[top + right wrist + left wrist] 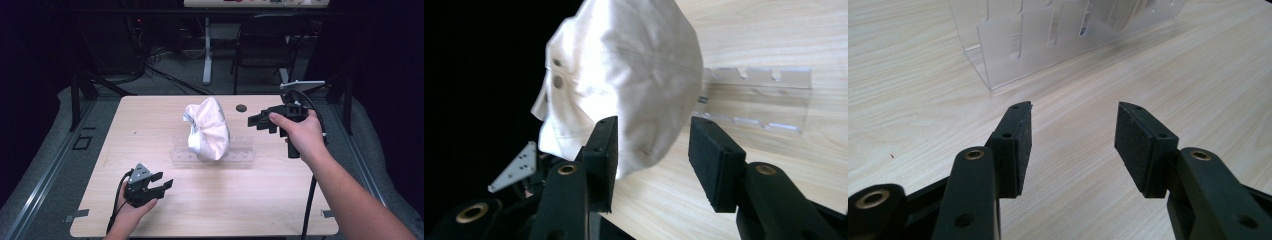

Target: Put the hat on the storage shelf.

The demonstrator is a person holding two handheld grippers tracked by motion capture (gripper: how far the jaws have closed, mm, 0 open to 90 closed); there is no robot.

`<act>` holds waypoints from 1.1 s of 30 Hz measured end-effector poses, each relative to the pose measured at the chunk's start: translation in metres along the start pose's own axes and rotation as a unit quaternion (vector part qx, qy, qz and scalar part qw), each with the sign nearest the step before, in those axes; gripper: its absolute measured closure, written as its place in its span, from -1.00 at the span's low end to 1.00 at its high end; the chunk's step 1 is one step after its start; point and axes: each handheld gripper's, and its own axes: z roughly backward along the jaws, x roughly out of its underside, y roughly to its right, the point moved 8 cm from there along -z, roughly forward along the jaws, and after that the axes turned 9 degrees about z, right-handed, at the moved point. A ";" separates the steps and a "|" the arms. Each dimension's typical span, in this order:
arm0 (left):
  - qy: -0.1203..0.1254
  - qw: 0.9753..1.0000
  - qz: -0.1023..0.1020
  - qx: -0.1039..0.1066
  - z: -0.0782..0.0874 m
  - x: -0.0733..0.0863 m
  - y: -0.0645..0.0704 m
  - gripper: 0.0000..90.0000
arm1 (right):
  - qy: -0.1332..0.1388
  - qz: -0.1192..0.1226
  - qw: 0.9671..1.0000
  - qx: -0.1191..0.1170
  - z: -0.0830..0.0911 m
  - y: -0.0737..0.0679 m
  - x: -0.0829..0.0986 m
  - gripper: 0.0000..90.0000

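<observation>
A white cloth cap [207,129] sits on a clear acrylic rack [240,150] in the middle of the wooden table [280,200]. My left gripper [164,180] rests low at the front left, open and empty, aimed at the rack's near end [1013,55]; its jaws [1074,106] stand wide apart over bare wood. My right gripper [252,121] is held above the table to the right of the cap, pointing left at it. In the right gripper view its open jaws [653,121] frame the cap's lower edge [624,65] without touching it, and the rack [764,95] lies behind.
A small dark round spot [241,107] marks the table behind the cap. Beyond the far edge stand a folding chair [265,45] and a white table leg [207,50]. A black cable [307,210] trails off the right gripper toward the front edge.
</observation>
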 end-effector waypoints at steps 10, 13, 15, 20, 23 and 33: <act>0.001 1.000 0.008 -0.004 -0.002 0.003 -0.007 0.09 | -0.001 -0.004 1.000 -0.001 -0.005 0.014 0.020 0.22; 0.003 1.000 0.007 -0.004 -0.003 0.004 -0.009 0.08 | 0.002 0.001 1.000 0.002 -0.006 0.019 0.029 0.21; 0.000 1.000 0.007 -0.006 -0.002 0.004 -0.010 0.08 | 0.005 0.005 1.000 0.008 -0.008 0.024 0.035 0.21; 0.003 1.000 0.011 -0.004 -0.003 0.004 -0.010 0.08 | 0.004 0.011 1.000 0.015 -0.014 0.036 0.053 0.20; 0.003 1.000 0.009 -0.005 -0.003 0.004 -0.011 0.08 | 0.009 0.017 1.000 0.019 -0.017 0.042 0.061 0.20; -0.001 1.000 0.011 -0.010 -0.005 0.006 -0.014 0.08 | 0.027 0.024 0.999 0.009 -0.032 0.055 0.079 0.21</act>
